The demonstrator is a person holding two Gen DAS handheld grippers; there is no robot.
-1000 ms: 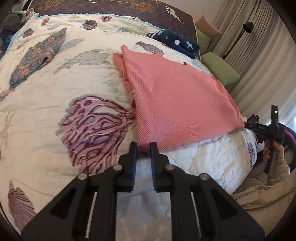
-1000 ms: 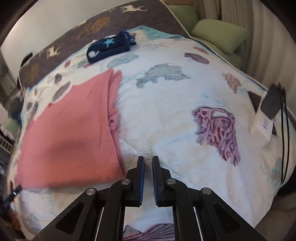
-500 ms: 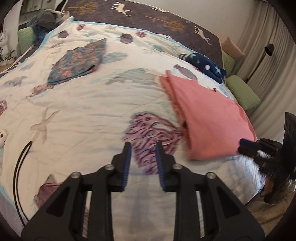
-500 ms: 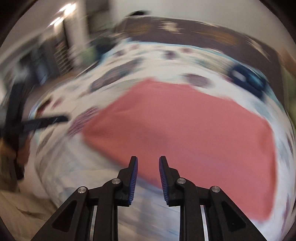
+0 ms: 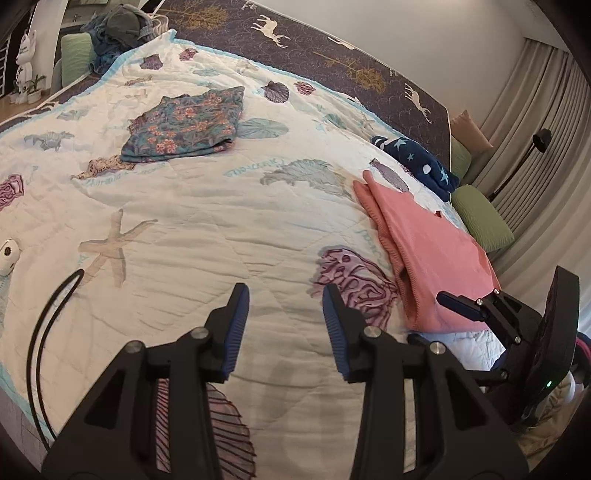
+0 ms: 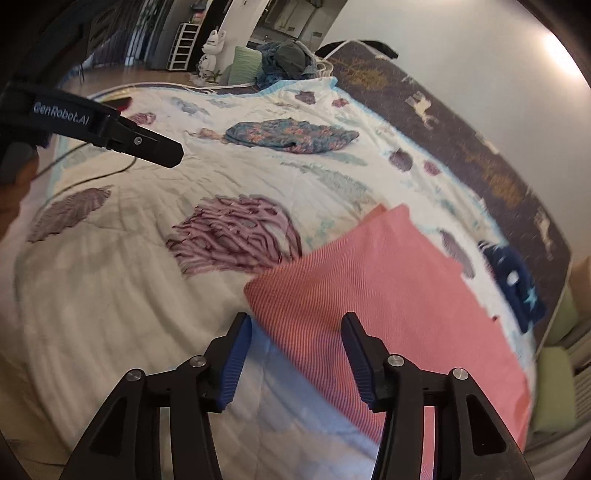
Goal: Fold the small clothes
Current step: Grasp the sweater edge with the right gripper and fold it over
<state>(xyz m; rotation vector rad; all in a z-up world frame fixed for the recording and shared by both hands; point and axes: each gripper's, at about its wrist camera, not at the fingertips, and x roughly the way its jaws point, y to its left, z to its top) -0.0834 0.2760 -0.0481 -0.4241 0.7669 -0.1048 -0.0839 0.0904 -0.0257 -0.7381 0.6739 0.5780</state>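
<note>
A folded pink garment (image 5: pixel 436 254) lies flat near the bed's front right edge; it also shows in the right wrist view (image 6: pixel 388 306). My right gripper (image 6: pixel 295 350) is open and empty, just above the pink garment's near corner. My left gripper (image 5: pixel 284 321) is open and empty over bare quilt, left of the pink garment. A floral blue garment (image 5: pixel 184 125) lies crumpled at the far left of the bed. A folded navy star-print garment (image 5: pixel 417 162) lies beyond the pink one.
The quilt (image 5: pixel 207 210) has sea-creature prints. A black cable (image 5: pixel 48 314) loops at the left edge beside a small white device (image 5: pixel 7 254). Green pillows (image 5: pixel 480 218) and curtains stand to the right. A clothes pile (image 5: pixel 118 29) sits past the far left corner.
Both grippers have opened. The left has swung left off the pink garment's corner to over bare quilt. The right has swung round to face the pink garment's near corner.
</note>
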